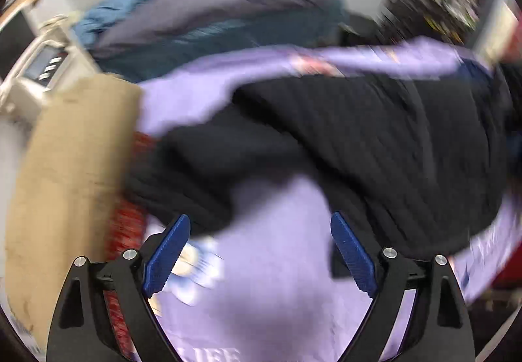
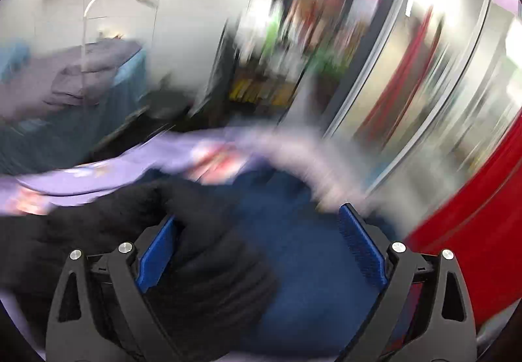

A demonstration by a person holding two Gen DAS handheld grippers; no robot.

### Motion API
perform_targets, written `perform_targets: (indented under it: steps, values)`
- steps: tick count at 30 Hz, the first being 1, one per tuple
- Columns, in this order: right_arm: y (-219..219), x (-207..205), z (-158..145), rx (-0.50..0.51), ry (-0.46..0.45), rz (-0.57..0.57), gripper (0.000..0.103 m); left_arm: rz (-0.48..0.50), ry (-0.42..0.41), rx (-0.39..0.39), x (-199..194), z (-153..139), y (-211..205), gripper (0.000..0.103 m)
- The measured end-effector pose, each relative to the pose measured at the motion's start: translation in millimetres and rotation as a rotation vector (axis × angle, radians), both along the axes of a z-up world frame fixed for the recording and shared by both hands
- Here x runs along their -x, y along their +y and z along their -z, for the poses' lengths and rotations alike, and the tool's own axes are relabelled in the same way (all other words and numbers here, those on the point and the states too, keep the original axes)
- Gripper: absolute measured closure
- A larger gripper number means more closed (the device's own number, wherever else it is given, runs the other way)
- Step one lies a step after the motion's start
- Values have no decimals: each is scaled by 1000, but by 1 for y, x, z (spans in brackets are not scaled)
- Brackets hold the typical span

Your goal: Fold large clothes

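Note:
A large black ribbed garment [image 1: 359, 140] lies crumpled across a lilac printed sheet [image 1: 274, 264]. My left gripper [image 1: 261, 225] is open just in front of the garment's near edge, over the sheet, holding nothing. In the right wrist view the black garment [image 2: 137, 218] bunches at the left, over a dark blue cloth [image 2: 303, 248]. My right gripper [image 2: 257, 228] is open, with a fold of the black garment lying between its blue pads [image 2: 362, 248]. Both views are motion-blurred.
A tan cardboard box [image 1: 71, 173] stands at the left beside a red patterned cloth [image 1: 127, 231]. A pile of blue and grey fabric [image 1: 208, 16] lies behind. A red object [image 2: 473, 244] is at the right. Cluttered shelves [image 2: 287, 68] stand beyond.

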State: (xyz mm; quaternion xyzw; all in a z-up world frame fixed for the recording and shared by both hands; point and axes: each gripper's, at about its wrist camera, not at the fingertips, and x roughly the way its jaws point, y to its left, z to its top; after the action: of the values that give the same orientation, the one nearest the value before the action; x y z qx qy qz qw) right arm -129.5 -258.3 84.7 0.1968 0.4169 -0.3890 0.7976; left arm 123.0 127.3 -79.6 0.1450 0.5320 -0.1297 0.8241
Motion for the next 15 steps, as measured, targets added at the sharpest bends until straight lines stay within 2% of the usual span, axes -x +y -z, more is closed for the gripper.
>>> perform_targets:
  steps: [1,2,4,6,7,10,12,14,15]
  values:
    - [-6,10,-2,-51,-48,11,10,32,21,-26,7,17,-11,17]
    - [-8,18,-5,-21,-23,27,10,42,30,-40,11,30,-17,17]
    - [-6,25,-8,7,117,-60,10,40,75,-46,15,64,-27,20]
    - [1,45,-19,29,115,-96,10,18,121,-29,13,87,-32,26]
    - [4,54,-24,17,94,-122,10,15,145,-13,12,96,-37,28]
    - [43,80,-36,-95,-121,-342,10,67,179,24,12,117,-57,28]
    - [68,85,-20,-170,-136,-457,10,111,201,-19,12,135,-76,29]
    - [94,81,13,-172,-81,-477,10,122,225,-45,10,147,-89,41]
    - [105,76,36,-190,-51,-475,10,121,240,-45,8,152,-94,45]
